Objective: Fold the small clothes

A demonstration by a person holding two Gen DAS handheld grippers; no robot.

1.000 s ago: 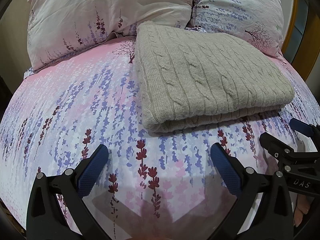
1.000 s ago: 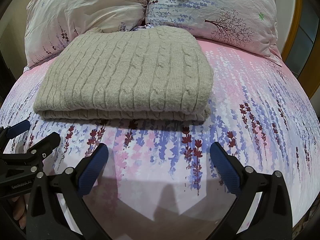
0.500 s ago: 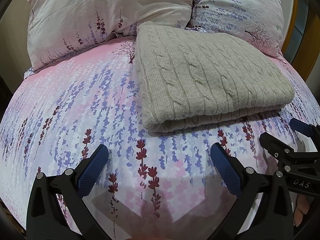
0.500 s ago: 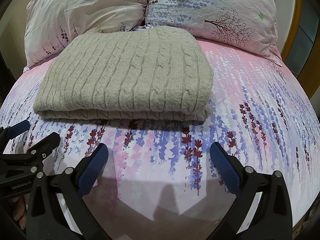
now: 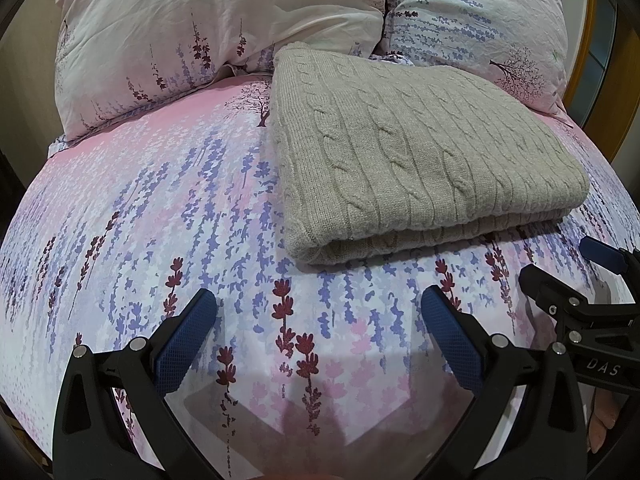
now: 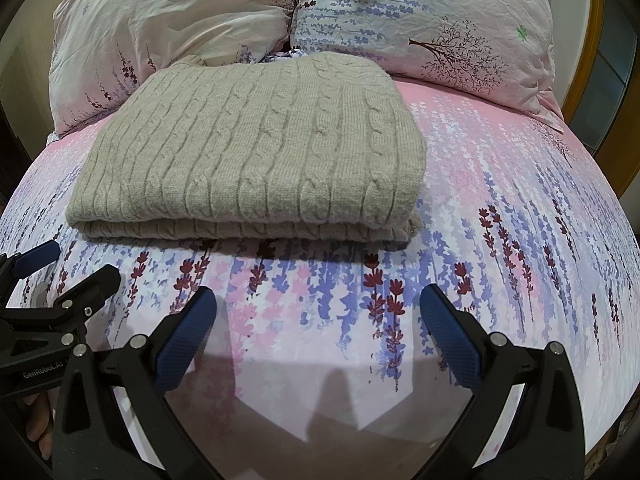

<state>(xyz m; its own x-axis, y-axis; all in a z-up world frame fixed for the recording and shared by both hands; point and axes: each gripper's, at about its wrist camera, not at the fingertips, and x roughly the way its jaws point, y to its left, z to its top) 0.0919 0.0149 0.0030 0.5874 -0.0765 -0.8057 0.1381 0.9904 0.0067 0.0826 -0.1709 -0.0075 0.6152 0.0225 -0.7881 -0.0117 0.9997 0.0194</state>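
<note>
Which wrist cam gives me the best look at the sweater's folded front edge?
Right wrist: the sweater sits nearly centered, its stacked front edge facing the camera. Left wrist shows it off to the right, mostly one corner.

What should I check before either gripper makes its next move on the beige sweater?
1. Left gripper open, holding nothing: ok.
2. Right gripper open, holding nothing: ok.
3. Sweater folded in flat layers on the bedspread: ok.
4. Both grippers short of the sweater's near edge, not touching it: ok.
5. Far edge clear of the pillows: cannot tell.
6. Sleeves tucked inside: cannot tell.
</note>
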